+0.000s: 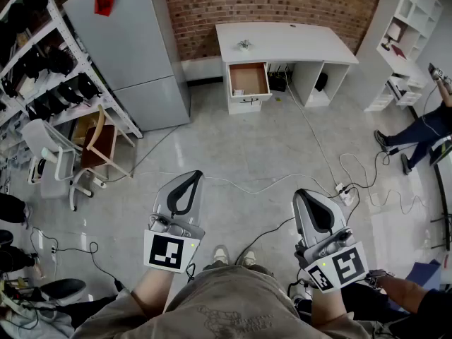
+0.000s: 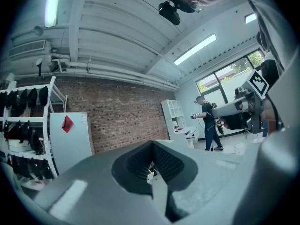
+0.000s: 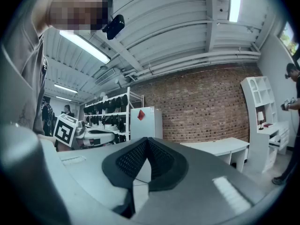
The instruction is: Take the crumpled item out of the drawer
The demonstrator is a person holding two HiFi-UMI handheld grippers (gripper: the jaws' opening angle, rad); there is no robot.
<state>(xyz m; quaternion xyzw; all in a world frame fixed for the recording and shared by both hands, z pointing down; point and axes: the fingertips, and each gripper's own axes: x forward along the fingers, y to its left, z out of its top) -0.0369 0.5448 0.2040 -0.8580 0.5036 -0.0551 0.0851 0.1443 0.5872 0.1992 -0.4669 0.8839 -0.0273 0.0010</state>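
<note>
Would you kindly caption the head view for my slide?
Left hand-held gripper and right hand-held gripper, both shut, far from the white desk with its open drawer.

No word, number or brand can be read anywhere. The marker cubes on the left gripper [image 1: 187, 189] and the right gripper [image 1: 311, 202] carry only black-and-white square patterns. Far ahead of the left gripper, a red diamond sticker [image 1: 104, 1] on the fridge [image 1: 131, 55] shows no legible print.
</note>
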